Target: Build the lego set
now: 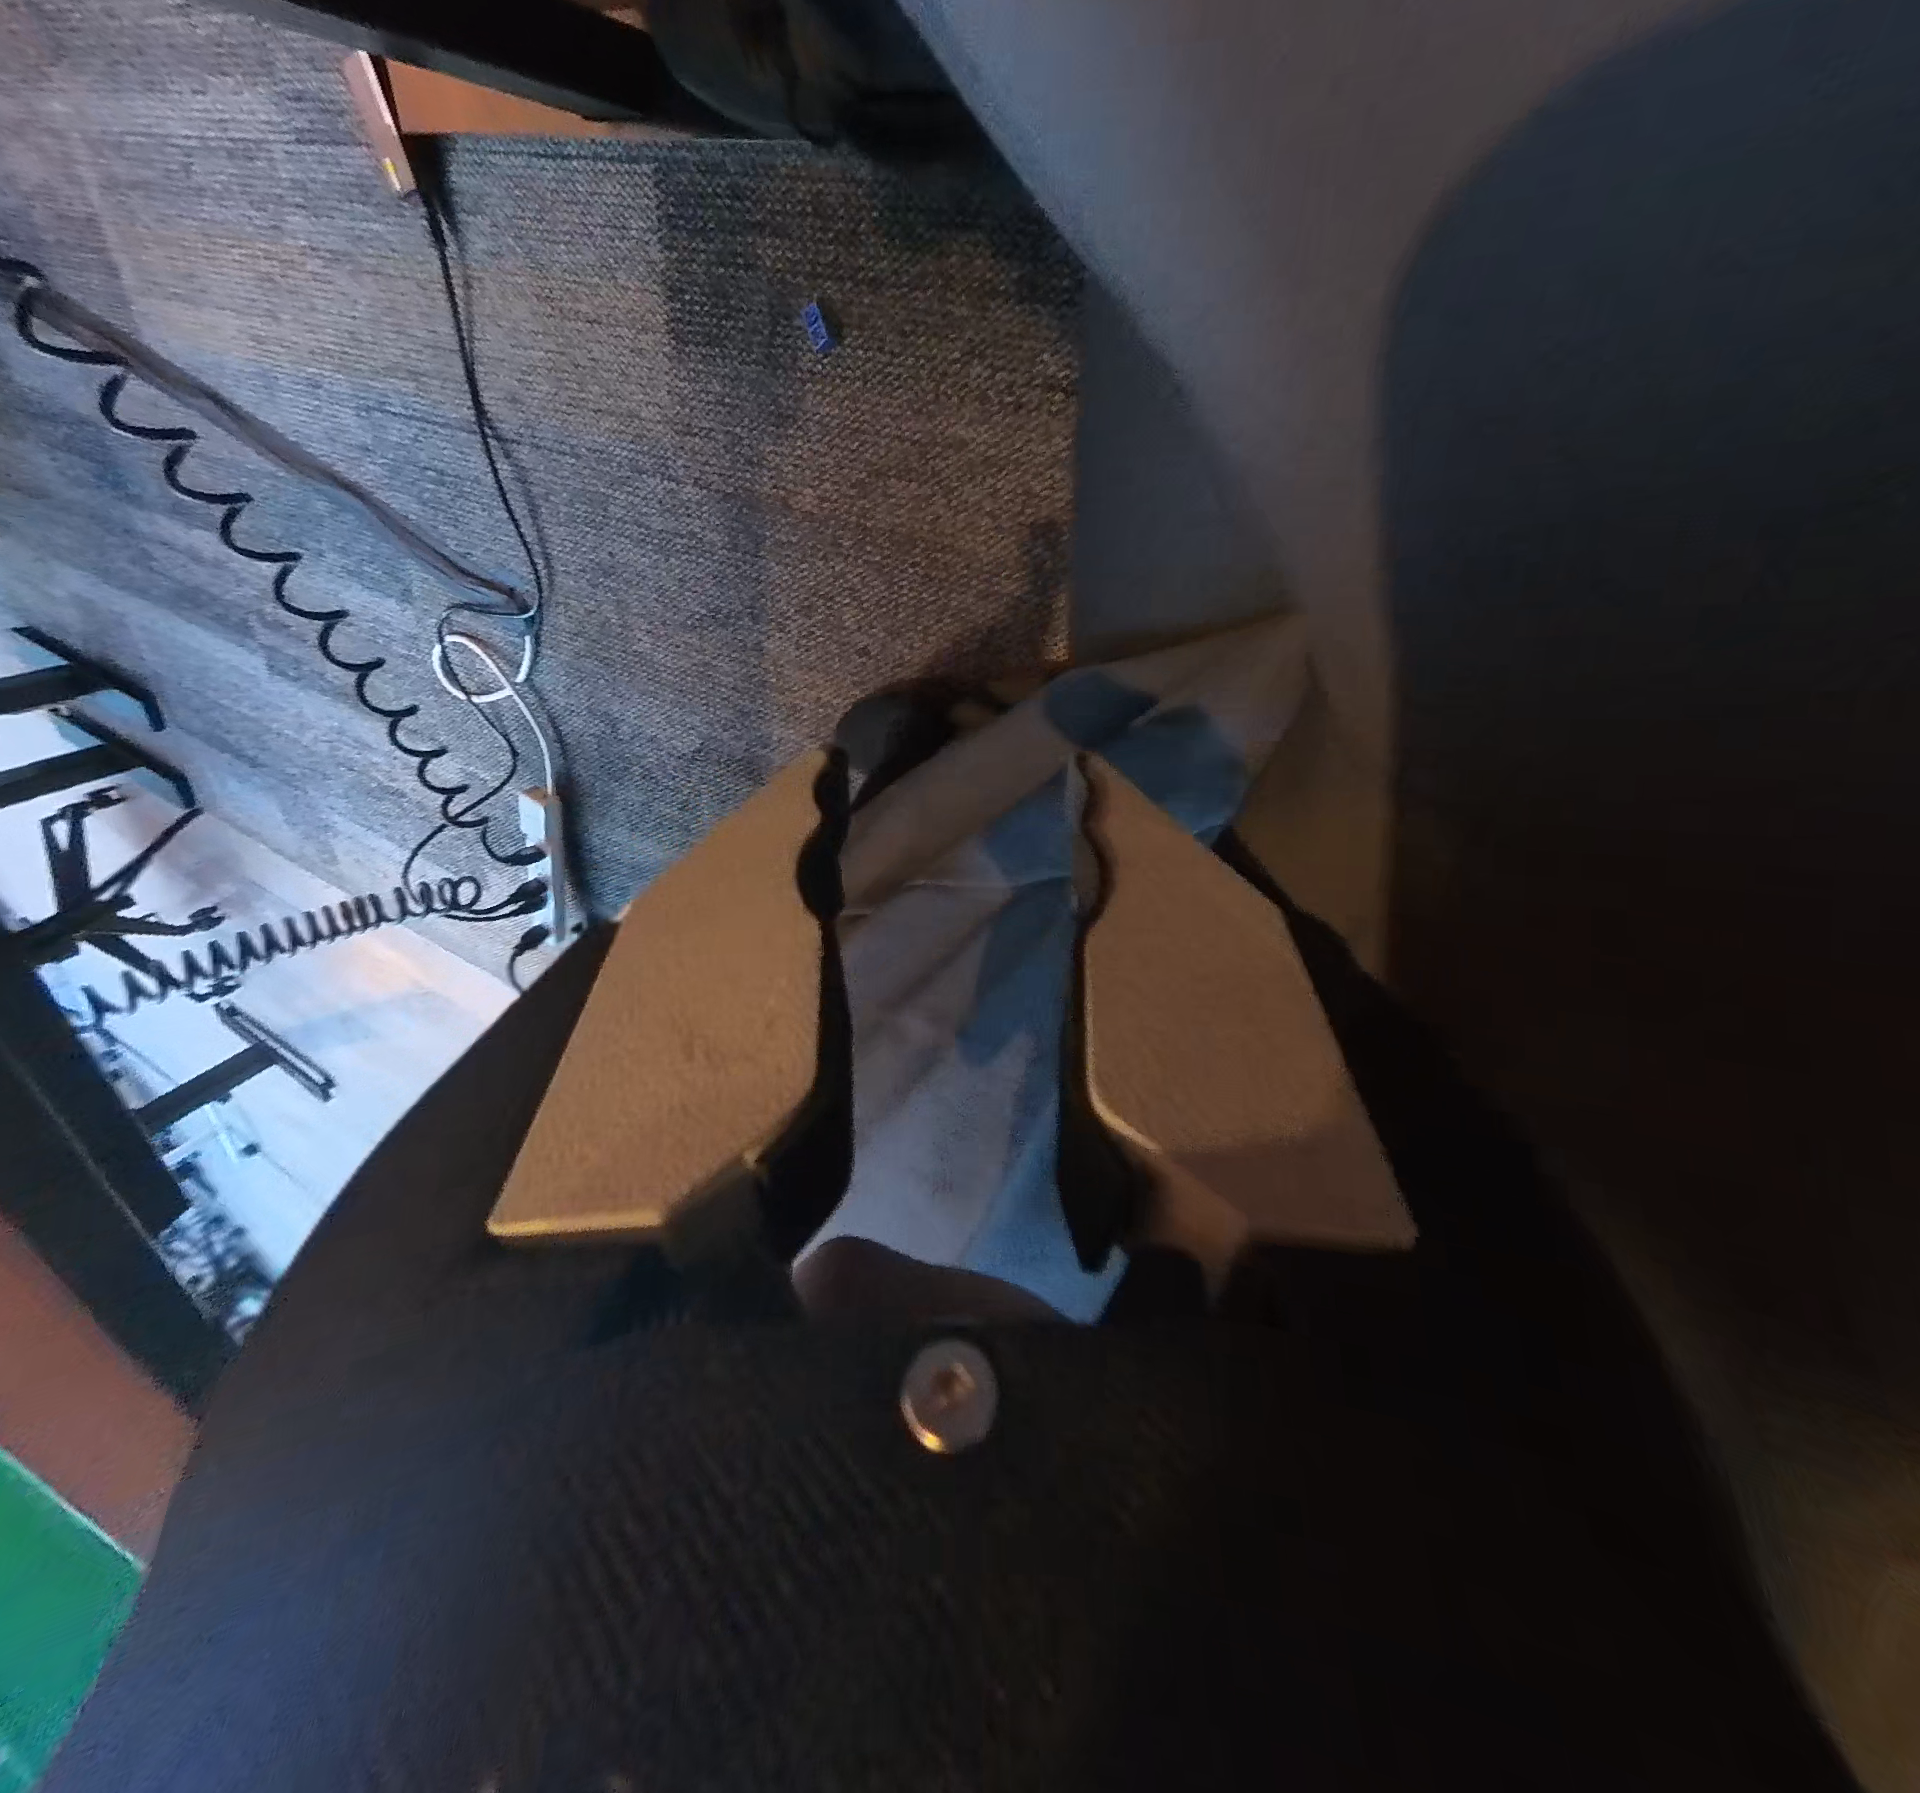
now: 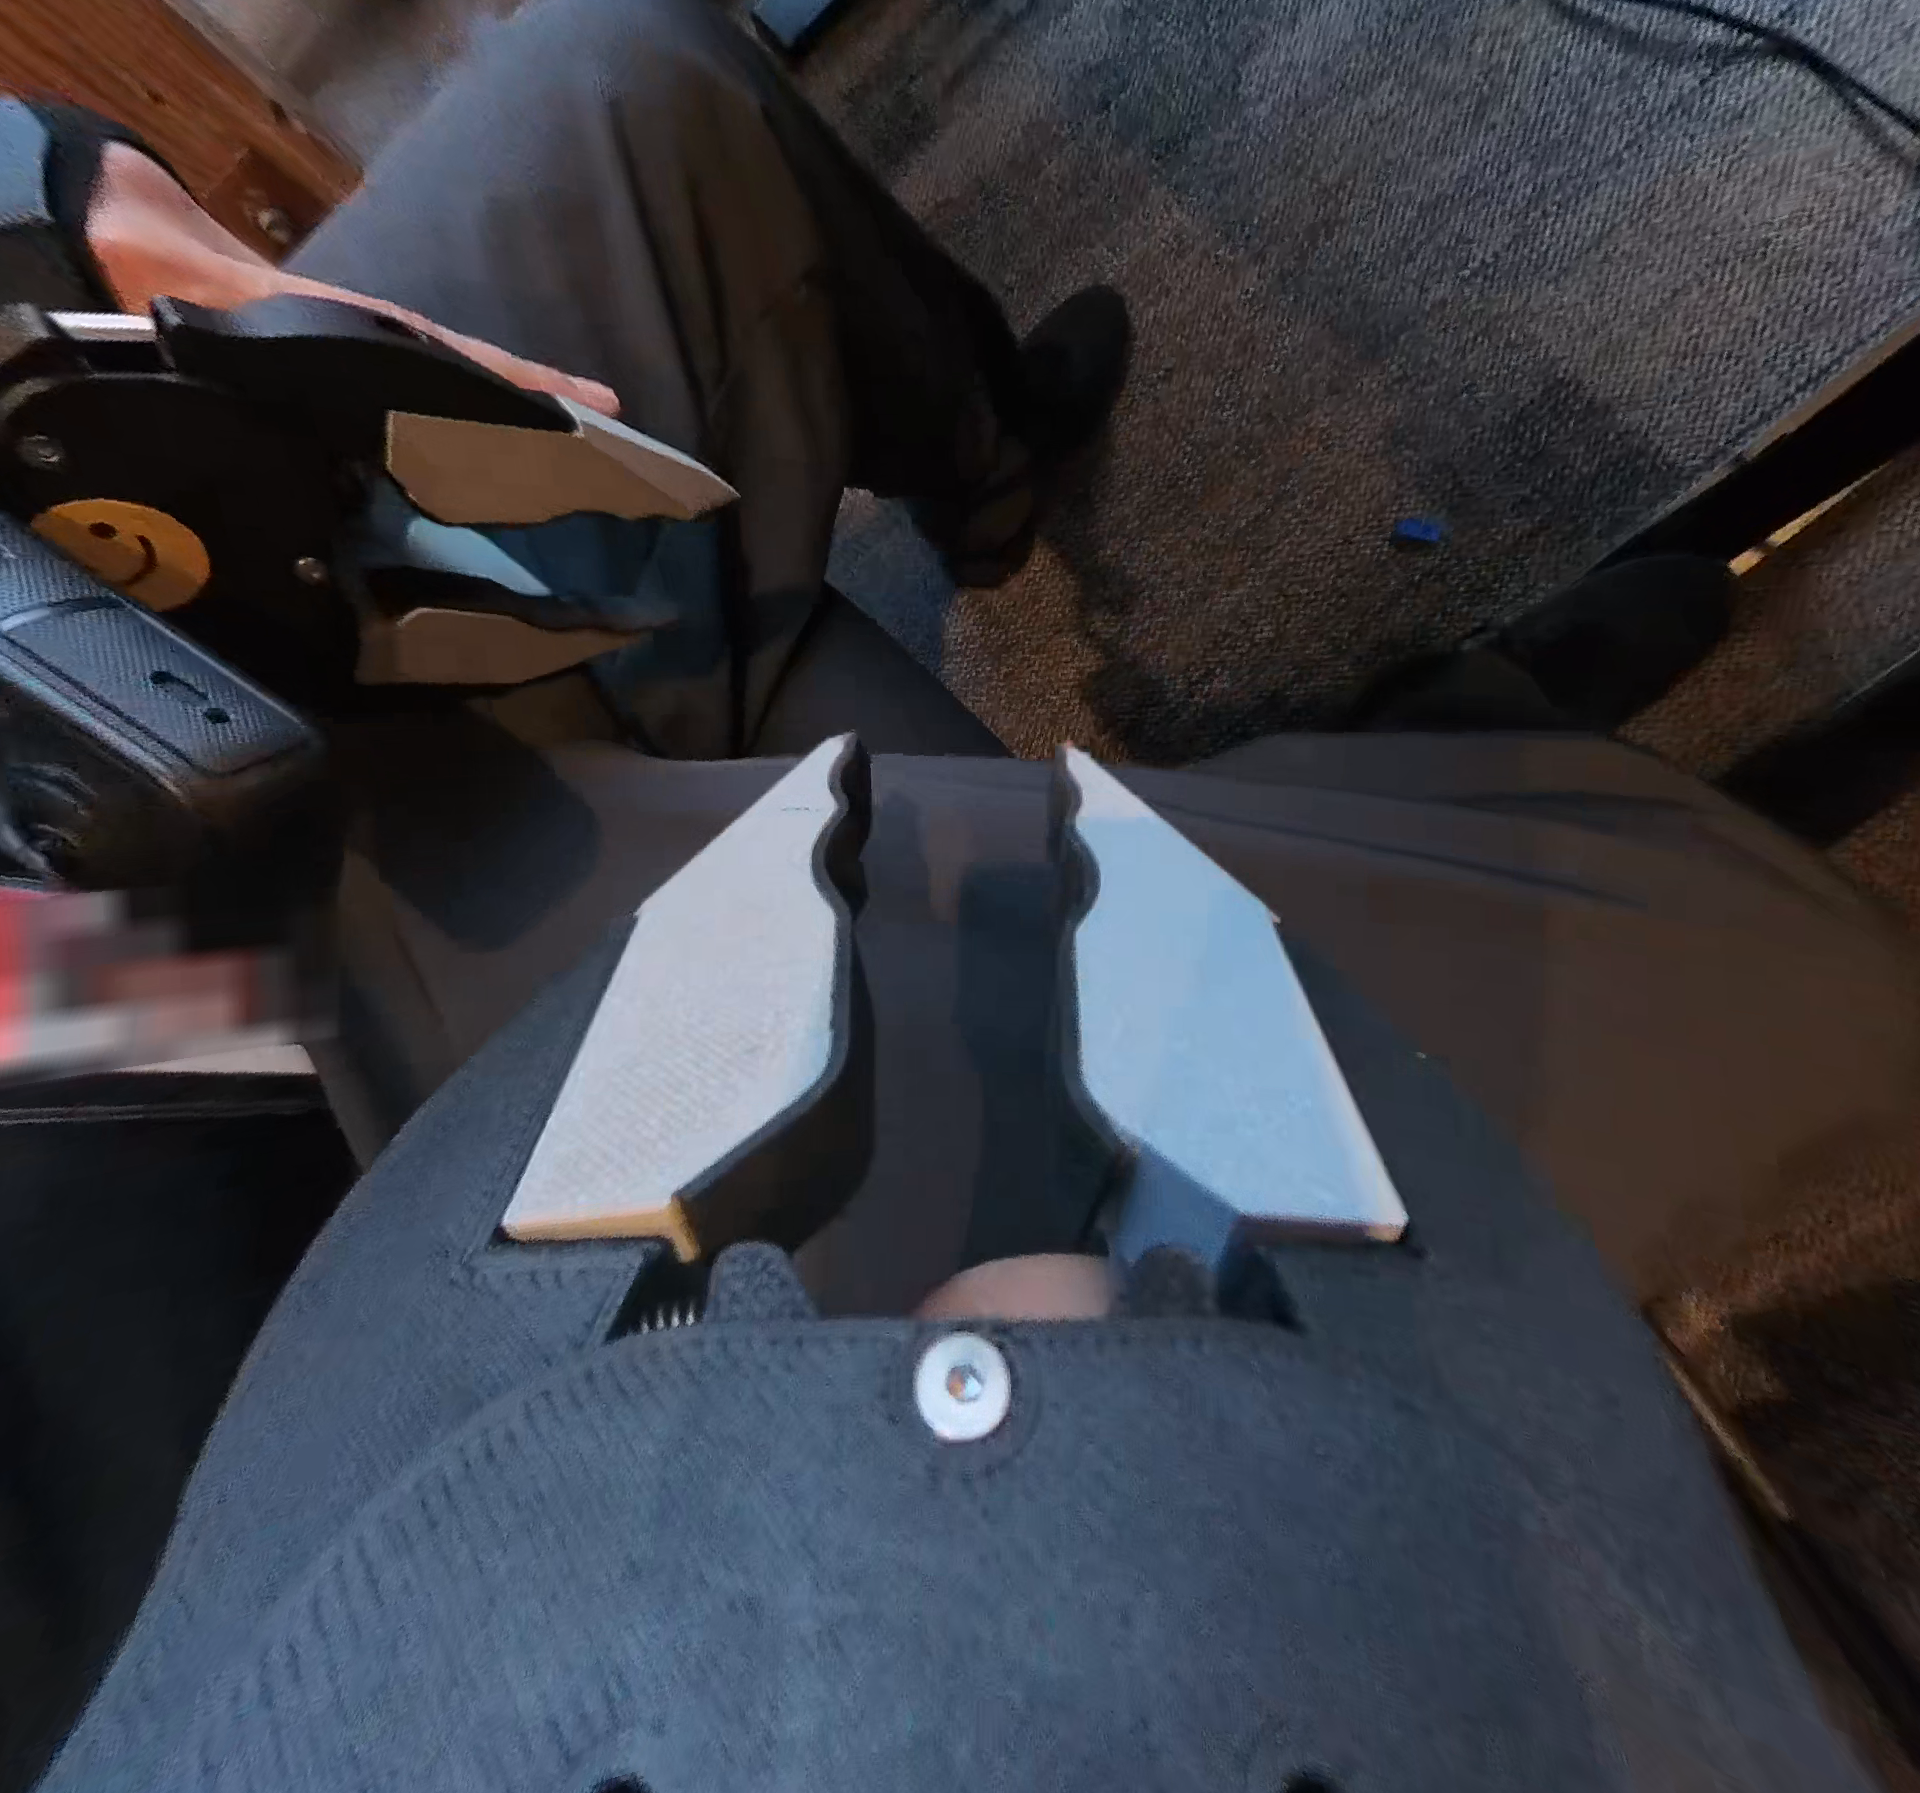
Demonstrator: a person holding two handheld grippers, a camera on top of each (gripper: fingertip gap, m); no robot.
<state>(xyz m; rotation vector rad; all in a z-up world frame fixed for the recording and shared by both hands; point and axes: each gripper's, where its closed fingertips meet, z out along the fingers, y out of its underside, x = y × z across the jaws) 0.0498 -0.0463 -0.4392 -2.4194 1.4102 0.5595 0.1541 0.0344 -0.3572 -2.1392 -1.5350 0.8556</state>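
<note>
Fingers of the right gripper [image 2: 961,767] stand apart with nothing between them, poised above the grey-trousered lap [image 2: 1455,912] of the seated person. Fingers of the left gripper [image 1: 961,777] are also parted, and a crumpled white-and-blue sheet [image 1: 977,974], seemingly paper or a bag, lies in the gap; whether the pads actually press it cannot be determined. From the right wrist view, the left gripper sits at the left, held by a hand [image 2: 208,257], with the same pale-blue material showing between its fingers. One small blue lego brick [image 2: 1418,530] lies alone on the grey carpet [image 2: 1455,185], well apart from both grippers, near a dark shoe [image 2: 1070,361]. Coiled black cables [image 1: 208,496] trail across the carpet.
</note>
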